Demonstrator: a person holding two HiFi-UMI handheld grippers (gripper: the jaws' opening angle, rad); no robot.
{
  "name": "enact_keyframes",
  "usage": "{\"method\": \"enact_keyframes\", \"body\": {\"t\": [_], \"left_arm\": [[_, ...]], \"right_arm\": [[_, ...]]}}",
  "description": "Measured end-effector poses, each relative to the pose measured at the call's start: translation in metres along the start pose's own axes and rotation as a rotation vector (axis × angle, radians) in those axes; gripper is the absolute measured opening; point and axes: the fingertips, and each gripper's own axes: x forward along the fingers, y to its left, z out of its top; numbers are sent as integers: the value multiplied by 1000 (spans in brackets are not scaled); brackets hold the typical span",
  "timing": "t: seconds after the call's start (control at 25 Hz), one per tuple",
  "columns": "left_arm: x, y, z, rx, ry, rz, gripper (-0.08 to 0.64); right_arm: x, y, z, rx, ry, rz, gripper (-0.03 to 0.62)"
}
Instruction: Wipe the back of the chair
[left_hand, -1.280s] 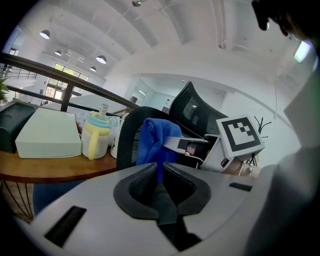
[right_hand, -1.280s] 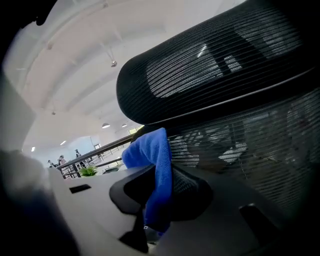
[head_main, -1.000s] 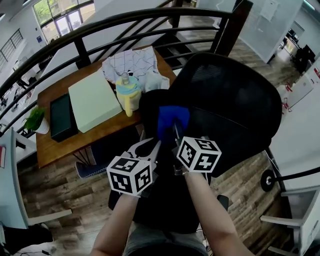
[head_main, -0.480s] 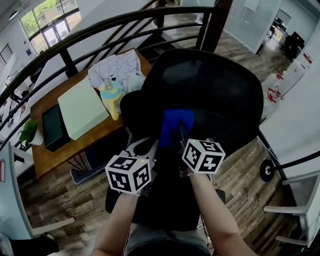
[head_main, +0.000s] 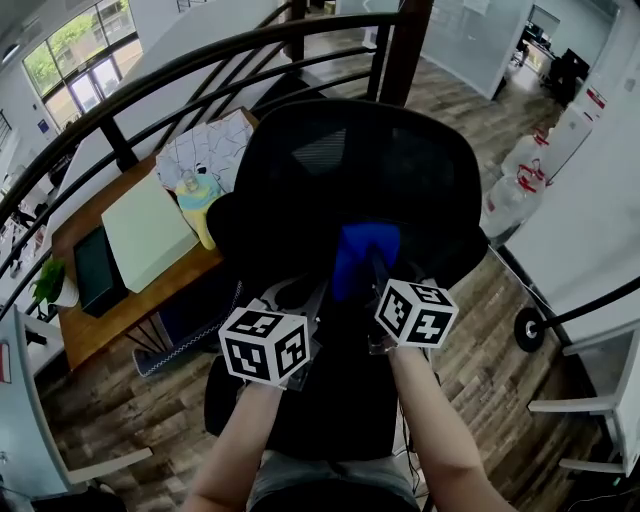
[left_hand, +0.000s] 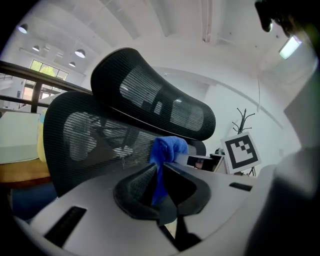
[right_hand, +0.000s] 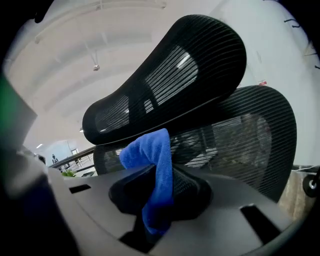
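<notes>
- The right tongs (right_hand: 159, 192) are clamped on a blue cloth (right_hand: 150, 150), which bunches up above them.
- The left tongs (left_hand: 159, 185) sit almost together, with a thin strip of the same cloth between them.
- The cloth lies against the black mesh chair back (head_main: 400, 170), low in the centre of the head view.
- A wooden table (head_main: 110, 320) stands at the left, beyond the chair.

Black chair back (head_main: 420, 170) woven of matt open mesh, blue wiping cloth (right_hand: 157, 165) seen soft and fleecy, brown desk (head_main: 112, 320) finished in smooth wood, plank floor (head_main: 480, 330) laid in grained wood, dark curved railing (head_main: 200, 55) of smooth metal.
</notes>
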Motion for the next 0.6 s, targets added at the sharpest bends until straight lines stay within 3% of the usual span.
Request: {"method": "enact_keyframes", "body": {"t": [0.6], "left_arm": [[33,-44,-11,48,65,-68,46]], "right_arm": [[-43,-76,12,30,-35,-102,92]]}}
